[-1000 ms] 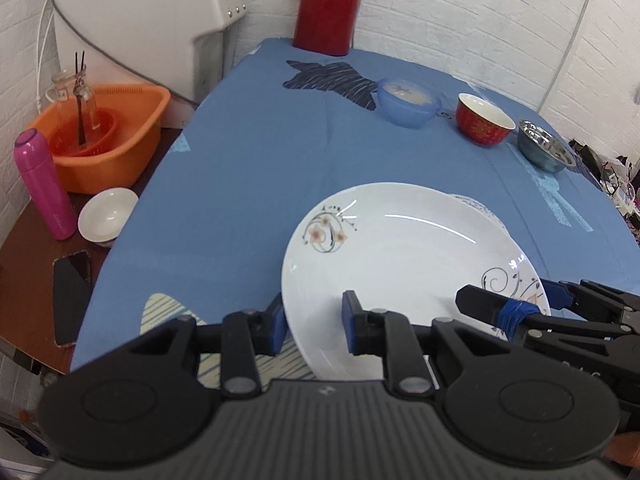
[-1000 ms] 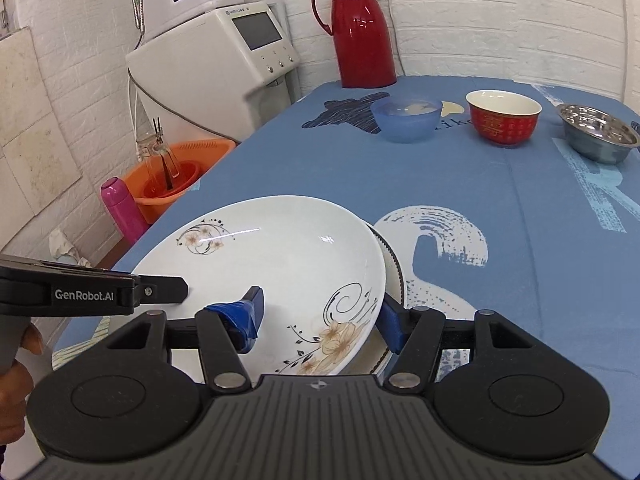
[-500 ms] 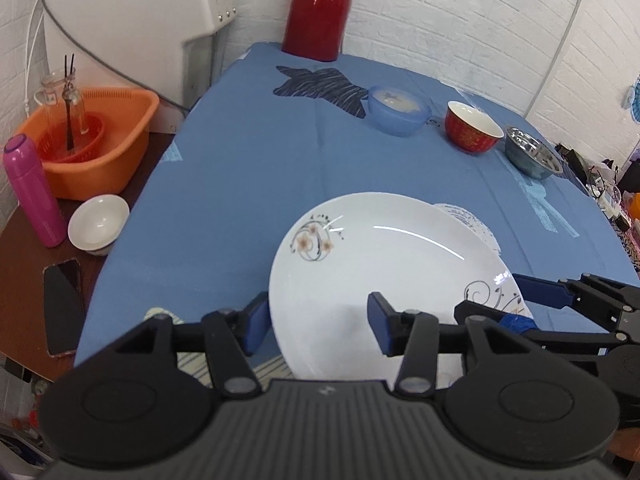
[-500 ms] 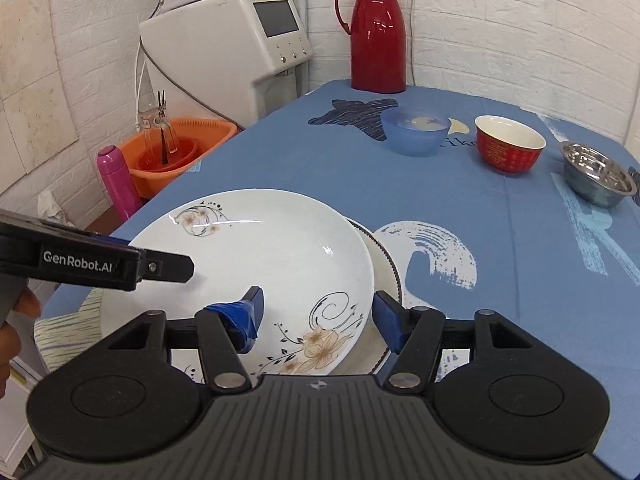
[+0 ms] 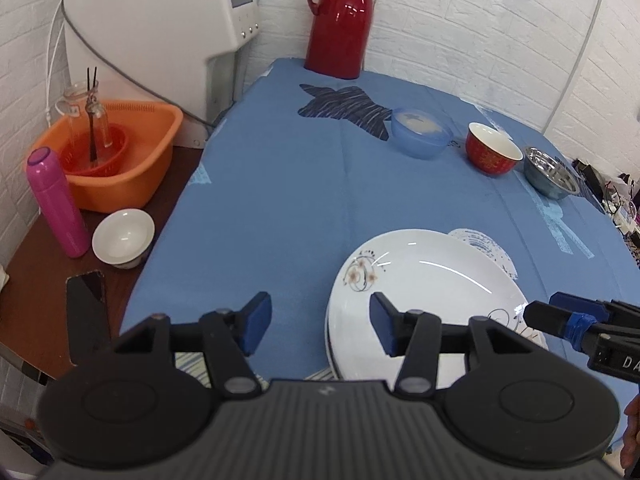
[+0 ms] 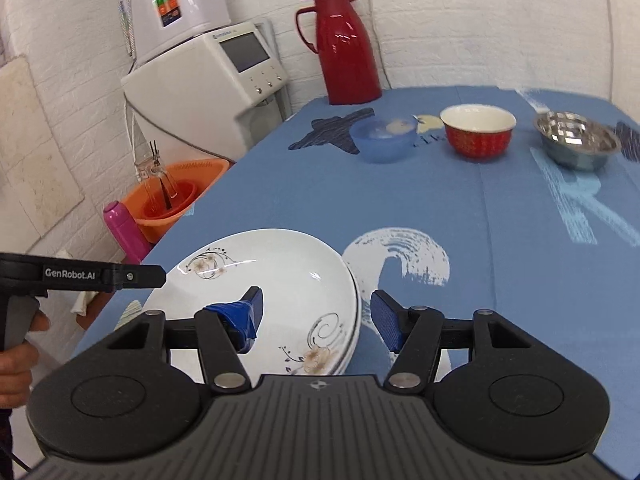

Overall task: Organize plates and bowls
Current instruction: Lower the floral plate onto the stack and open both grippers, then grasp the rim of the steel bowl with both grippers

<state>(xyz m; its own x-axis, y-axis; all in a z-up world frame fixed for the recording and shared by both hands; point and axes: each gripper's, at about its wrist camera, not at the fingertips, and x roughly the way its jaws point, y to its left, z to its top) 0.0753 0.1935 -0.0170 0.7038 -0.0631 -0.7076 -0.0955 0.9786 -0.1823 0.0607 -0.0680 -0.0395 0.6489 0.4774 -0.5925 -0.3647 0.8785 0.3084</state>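
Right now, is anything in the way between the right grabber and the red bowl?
Nothing visible. Only bare blue tablecloth lies between the open right gripper and the red bowl; the blue bowl sits beside it.

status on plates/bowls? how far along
Done: the white floral plate sits stacked on another plate near the table's front edge. In hand: nothing; the left tool and right tool are both open beside the stack. Left: the blue bowl, red bowl and steel bowl stand separately in a row at the far end, not yet gathered.
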